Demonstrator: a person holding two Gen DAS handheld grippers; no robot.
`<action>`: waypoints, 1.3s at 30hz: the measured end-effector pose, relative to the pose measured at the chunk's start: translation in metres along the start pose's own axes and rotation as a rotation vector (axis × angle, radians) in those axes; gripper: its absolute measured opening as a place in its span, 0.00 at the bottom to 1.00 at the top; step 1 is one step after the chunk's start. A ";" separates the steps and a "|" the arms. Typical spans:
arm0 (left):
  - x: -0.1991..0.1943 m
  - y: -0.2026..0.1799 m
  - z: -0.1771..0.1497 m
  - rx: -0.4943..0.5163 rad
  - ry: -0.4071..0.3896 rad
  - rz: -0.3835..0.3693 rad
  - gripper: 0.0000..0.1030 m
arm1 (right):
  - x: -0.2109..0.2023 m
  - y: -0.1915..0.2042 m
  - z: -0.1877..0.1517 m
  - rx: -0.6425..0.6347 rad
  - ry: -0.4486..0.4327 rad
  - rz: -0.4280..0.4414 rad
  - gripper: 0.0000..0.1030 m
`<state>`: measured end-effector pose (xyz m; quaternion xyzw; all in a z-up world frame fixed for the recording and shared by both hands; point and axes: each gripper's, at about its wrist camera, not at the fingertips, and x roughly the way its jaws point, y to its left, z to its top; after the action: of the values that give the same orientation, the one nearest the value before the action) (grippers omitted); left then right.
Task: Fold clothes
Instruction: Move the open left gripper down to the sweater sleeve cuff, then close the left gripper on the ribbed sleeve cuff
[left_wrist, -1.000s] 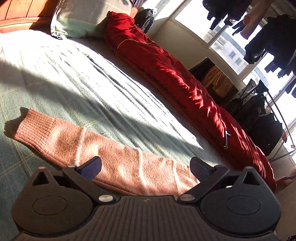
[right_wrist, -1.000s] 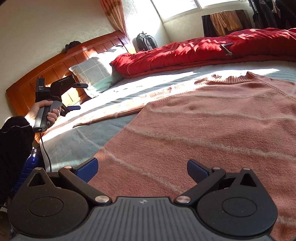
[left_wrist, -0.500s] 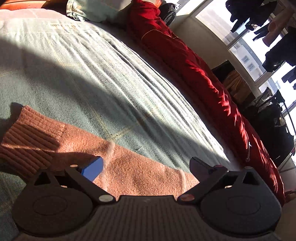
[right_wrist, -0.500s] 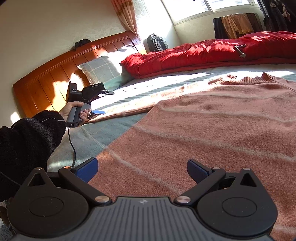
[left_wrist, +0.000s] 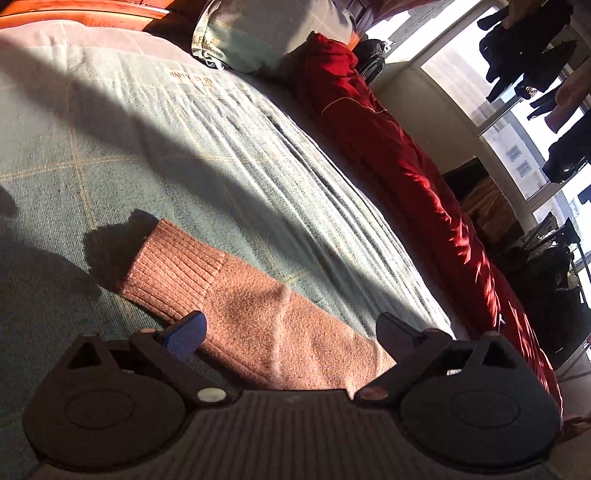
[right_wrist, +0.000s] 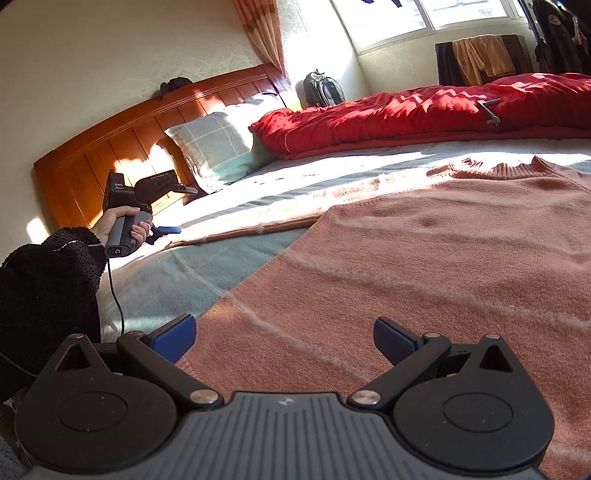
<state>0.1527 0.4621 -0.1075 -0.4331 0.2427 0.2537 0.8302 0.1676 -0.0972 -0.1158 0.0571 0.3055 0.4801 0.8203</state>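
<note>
- Pink sweater (right_wrist: 424, 258) lies spread flat on the bed (right_wrist: 207, 273), neck toward the red quilt (right_wrist: 424, 107); one sleeve (left_wrist: 255, 306) stretches out sideways across the green sheet, ribbed cuff (left_wrist: 173, 273) at its far end; nothing folded yet, so I judge the task at its opening step.
- My left claw (left_wrist: 291, 328) hovers low over the sleeve, just short of the cuff; jaws spread wide, nothing between them; blue pad (left_wrist: 186, 334) sits at the sleeve's near edge, whether it touches the knit I cannot tell.
- My right claw (right_wrist: 284, 338) sits over the sweater's body near its lower left corner; jaws likewise apart, gripping nothing; hem edge lies just beside the left pad.
- From the right wrist view my left hand (right_wrist: 123, 227) holds its tool above the sleeve end; sleeve and body both flat, no bunching visible.
- Step in hand, as I read it: approach for the first grasp, sleeve fold inward.
- Next move calls for: lower the left claw onto the cuff, close on both knit layers without pinching the sheet; lift only enough to clear; carry the sleeve across the body; right claw to pin or take the hem so the body does not drag.
</note>
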 end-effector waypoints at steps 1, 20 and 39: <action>-0.001 0.005 -0.008 -0.024 0.010 -0.008 0.89 | -0.001 0.001 0.000 -0.002 -0.002 -0.002 1.00; 0.052 0.041 -0.005 -0.251 -0.098 -0.085 0.59 | 0.012 -0.013 -0.007 0.053 0.055 -0.024 1.00; 0.054 0.040 -0.010 -0.187 -0.141 -0.005 0.33 | 0.014 -0.017 -0.010 0.078 0.073 -0.053 1.00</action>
<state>0.1663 0.4854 -0.1701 -0.4903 0.1580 0.3029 0.8018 0.1800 -0.0964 -0.1367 0.0633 0.3550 0.4476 0.8183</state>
